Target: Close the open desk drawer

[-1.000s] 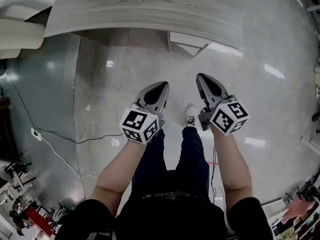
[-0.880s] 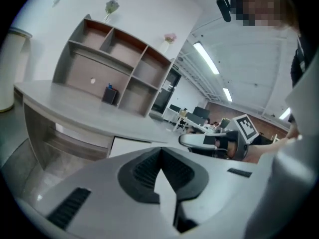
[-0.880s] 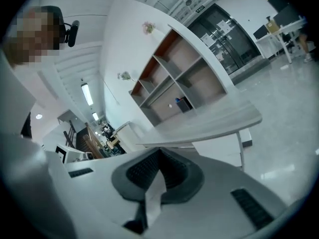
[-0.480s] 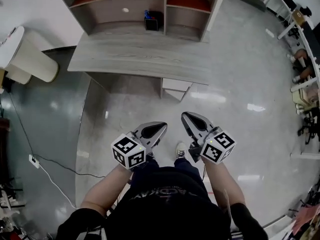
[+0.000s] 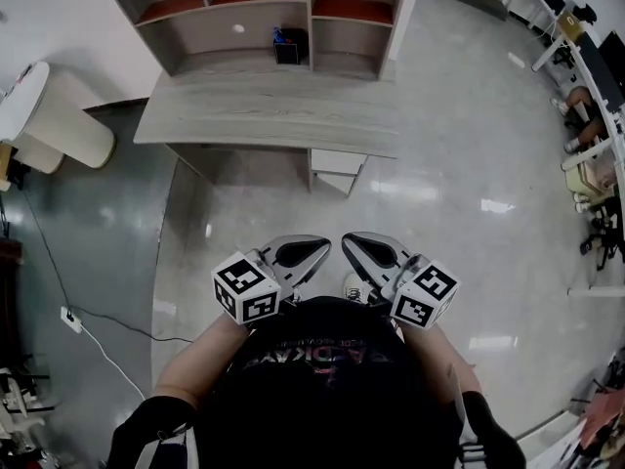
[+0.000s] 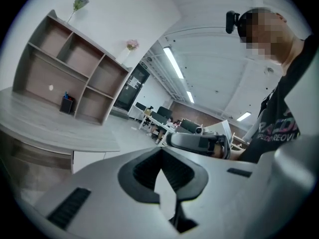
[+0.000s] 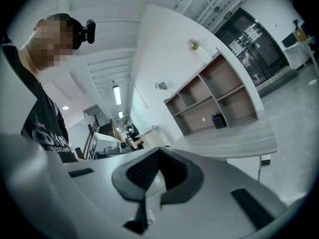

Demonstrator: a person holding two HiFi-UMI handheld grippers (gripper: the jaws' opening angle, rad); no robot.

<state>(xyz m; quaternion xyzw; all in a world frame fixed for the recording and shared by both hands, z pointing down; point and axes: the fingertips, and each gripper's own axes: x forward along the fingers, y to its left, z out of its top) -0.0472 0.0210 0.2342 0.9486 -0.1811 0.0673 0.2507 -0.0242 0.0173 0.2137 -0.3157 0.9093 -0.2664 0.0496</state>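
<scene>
Glossy grey office floor [image 5: 469, 164]; counter [image 5: 264, 115] ahead. Drawer [image 5: 335, 169] juts open under counter's front edge, near right corner. Left claw [image 5: 311, 250], right claw [image 5: 357, 245] both pressed together, empty, held by chest, well apart from drawer; closed tips likely suit pushing.

Head cam's up high, aimed steeply down past the person's chest. You get floor in the middle, with the desk [image 5: 264, 115] and shelf unit [image 5: 264, 13] on the far side. The left gripper [image 5: 312, 252] cam sits right behind its own jaws, roughly level, angled far and a bit right. The right gripper [image 5: 356, 245] cam mirrors it, angled far and left. All three catch the desk and shelves, well off.
</scene>
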